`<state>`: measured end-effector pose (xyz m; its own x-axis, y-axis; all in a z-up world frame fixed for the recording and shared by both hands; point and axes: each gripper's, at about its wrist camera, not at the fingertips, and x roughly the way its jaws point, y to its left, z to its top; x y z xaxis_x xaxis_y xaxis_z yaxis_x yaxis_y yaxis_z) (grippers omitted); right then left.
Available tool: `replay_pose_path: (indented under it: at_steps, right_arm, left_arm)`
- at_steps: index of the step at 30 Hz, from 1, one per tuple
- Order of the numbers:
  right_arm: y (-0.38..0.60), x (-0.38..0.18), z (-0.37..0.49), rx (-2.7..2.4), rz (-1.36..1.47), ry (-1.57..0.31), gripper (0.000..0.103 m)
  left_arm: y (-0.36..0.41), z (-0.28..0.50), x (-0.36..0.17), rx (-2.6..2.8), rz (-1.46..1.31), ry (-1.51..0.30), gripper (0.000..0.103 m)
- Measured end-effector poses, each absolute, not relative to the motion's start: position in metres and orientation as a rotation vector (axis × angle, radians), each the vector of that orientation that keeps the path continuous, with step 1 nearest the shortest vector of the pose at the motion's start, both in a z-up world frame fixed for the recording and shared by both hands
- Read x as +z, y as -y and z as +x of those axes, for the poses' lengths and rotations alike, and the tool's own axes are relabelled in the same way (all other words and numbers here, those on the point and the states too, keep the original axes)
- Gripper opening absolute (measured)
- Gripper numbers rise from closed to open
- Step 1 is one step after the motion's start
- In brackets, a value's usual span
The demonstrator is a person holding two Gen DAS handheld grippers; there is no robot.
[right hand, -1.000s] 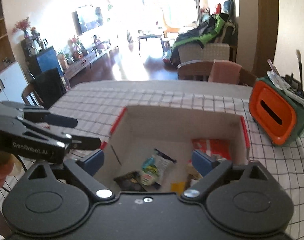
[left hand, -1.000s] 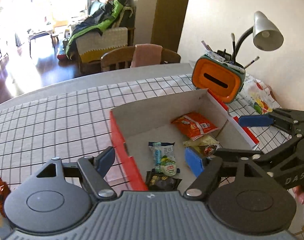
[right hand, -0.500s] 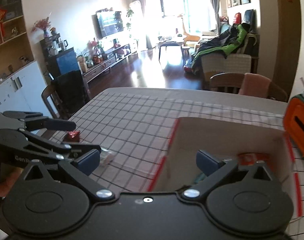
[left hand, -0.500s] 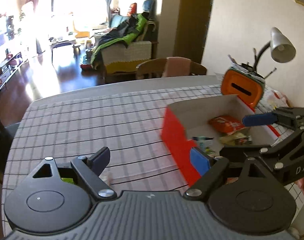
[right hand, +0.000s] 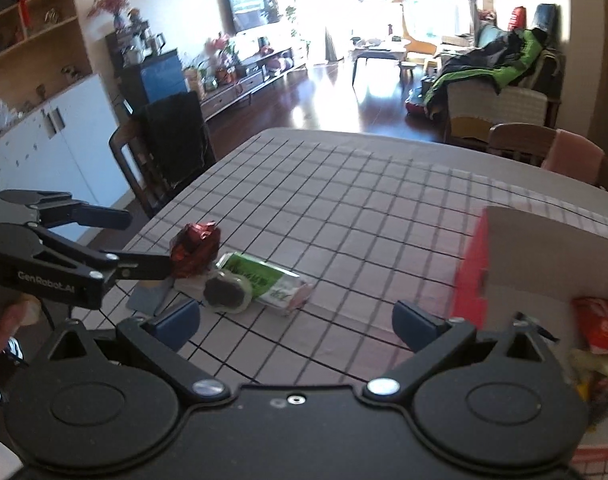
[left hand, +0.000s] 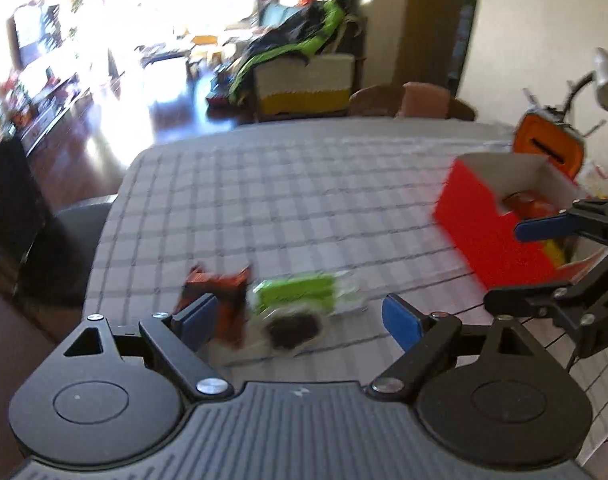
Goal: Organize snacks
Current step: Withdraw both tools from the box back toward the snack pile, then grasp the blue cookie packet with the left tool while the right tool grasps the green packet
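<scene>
While both claws gape empty, the green snack packet (left hand: 300, 294) lies between the left claw's (left hand: 300, 320) fingers.

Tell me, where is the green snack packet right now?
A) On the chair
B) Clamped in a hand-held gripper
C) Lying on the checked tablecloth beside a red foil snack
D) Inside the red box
C: the green snack packet lies flat on the checked tablecloth, next to the red foil snack, outside the red box, with no pads pressing on it.
</scene>
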<state>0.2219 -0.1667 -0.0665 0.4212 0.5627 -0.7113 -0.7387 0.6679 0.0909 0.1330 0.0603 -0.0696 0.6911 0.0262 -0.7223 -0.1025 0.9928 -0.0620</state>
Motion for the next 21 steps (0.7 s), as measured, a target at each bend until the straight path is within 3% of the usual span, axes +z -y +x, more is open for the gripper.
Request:
replay_pose_path:
  at_steps: [10,21]
  right_arm:
    - [0.100,-0.112,0.239,0.944,-0.448,-0.835,0.102]
    - [0.064,-0.161,0.278,0.993,-0.737,-0.822,0.092]
  left_arm:
    - [-0.118,0.122,-0.119,0.215,-0.248,-0.918,0.089]
    - [-0.136,0.136,-0.161,0.344,-0.311,-1.027,0.089]
